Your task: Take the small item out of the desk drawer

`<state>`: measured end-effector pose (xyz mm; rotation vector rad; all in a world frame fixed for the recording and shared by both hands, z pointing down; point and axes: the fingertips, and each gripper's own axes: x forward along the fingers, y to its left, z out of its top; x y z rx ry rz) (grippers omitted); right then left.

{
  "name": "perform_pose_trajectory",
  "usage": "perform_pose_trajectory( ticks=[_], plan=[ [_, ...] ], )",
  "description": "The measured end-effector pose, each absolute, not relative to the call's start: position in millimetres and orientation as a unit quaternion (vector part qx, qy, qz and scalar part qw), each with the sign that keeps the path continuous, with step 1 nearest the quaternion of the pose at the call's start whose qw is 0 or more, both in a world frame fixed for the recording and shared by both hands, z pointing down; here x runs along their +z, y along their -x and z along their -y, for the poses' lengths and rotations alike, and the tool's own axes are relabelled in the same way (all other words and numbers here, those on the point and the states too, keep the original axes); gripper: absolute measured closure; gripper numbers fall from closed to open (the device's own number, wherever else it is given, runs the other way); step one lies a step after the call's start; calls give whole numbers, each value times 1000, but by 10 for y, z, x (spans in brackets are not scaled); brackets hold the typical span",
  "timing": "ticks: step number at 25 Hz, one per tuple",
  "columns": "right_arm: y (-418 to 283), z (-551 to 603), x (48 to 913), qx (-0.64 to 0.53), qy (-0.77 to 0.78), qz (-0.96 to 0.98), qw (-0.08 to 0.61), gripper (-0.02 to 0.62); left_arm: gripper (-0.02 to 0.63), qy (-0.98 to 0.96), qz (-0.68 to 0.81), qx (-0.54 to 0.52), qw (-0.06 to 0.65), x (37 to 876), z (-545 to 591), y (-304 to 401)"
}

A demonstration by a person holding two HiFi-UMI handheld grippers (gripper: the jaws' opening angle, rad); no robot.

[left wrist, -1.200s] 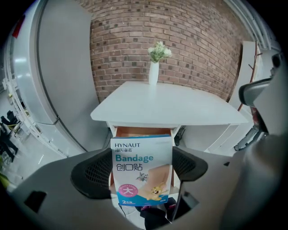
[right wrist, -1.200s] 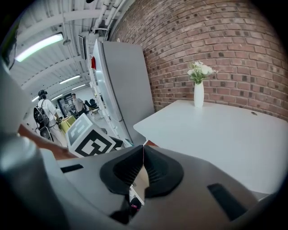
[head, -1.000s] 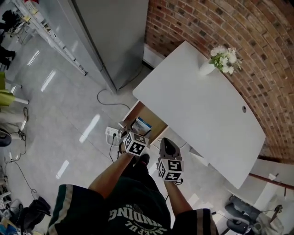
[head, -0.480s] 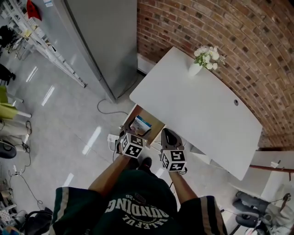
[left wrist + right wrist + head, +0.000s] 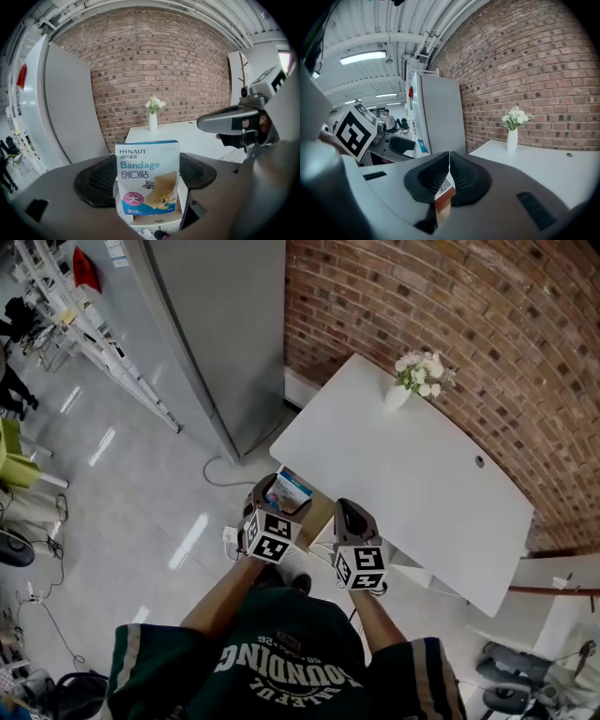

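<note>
The bandage box (image 5: 147, 180) stands upright between the pads of the left gripper (image 5: 270, 505), its printed blue-and-white front turned toward that gripper's camera. The jaws are closed partway, pressed against the box's two sides. From the head view the box sits just off the counter's (image 5: 412, 474) front-left corner, over the open drawer (image 5: 317, 510), whose brown wooden inside shows beneath that corner. In the left gripper view a strip of the same wood shows just under the box's lower edge.

The right gripper (image 5: 449, 176) is just beside the counter's front edge, to the right of the drawer and close to the left gripper. Its jaws are pressed together with nothing between them; a bit of brown wood shows beyond and below the pads.

The counter is a white slab. At its far side, near the brick wall (image 5: 469, 324), stands a white vase (image 5: 398, 395) of pale flowers (image 5: 422, 371). A small round hole (image 5: 479, 461) sits in the top towards the counter's right end, also on the wall side.

Left of the counter, against the same wall, rises a tall grey cabinet (image 5: 216, 324). On the glossy grey floor (image 5: 122, 502) in front of the counter's left end lie a looped cable (image 5: 220, 470) and a white power strip (image 5: 230, 535).
</note>
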<state>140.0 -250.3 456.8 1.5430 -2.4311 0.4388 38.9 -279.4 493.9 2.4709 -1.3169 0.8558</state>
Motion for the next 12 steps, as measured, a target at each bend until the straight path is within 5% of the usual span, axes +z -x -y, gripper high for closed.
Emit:
perform_pose_trajectory(
  ticks=[12],
  plan=[
    [-1359, 2548, 4504, 144, -533, 826, 117, 571, 175, -838, 447, 294, 104, 4938, 2792, -260]
  ],
)
